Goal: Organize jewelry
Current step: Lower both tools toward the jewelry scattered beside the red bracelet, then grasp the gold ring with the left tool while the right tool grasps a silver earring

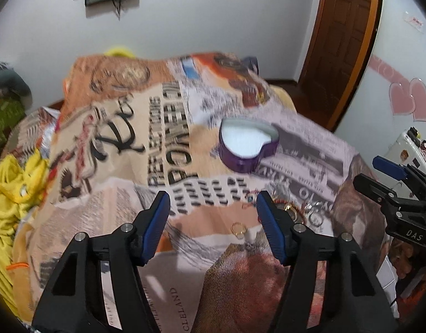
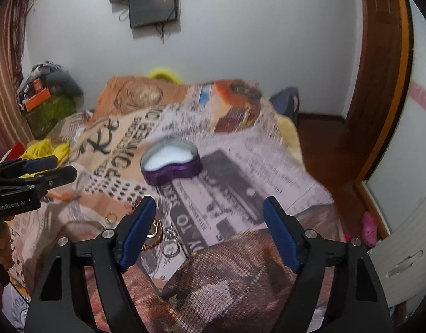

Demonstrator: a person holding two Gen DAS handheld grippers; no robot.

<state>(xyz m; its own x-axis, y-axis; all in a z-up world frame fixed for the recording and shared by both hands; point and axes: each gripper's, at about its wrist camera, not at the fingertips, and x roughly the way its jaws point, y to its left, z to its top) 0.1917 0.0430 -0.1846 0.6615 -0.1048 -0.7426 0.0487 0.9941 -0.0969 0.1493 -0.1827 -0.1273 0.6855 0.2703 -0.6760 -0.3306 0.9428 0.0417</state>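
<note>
A purple heart-shaped box (image 1: 247,144) with a white lining stands open on the printed bedspread; it also shows in the right wrist view (image 2: 171,165). Small jewelry lies nearer me: a gold ring (image 1: 238,228), a beaded bracelet (image 1: 292,211) and silver rings (image 1: 316,217). In the right wrist view the gold ring (image 2: 111,217), the bracelet (image 2: 154,234) and a silver ring (image 2: 170,249) lie by the left finger. My left gripper (image 1: 213,202) is open and empty above the bedspread. My right gripper (image 2: 208,206) is open and empty too.
The printed bedspread (image 1: 163,144) covers the bed. Yellow clothes (image 1: 10,183) lie at its left edge. A wooden door (image 1: 340,41) stands at the back right. A white cabinet (image 2: 401,255) is at the right. The left gripper (image 2: 27,177) shows at the left of the right wrist view.
</note>
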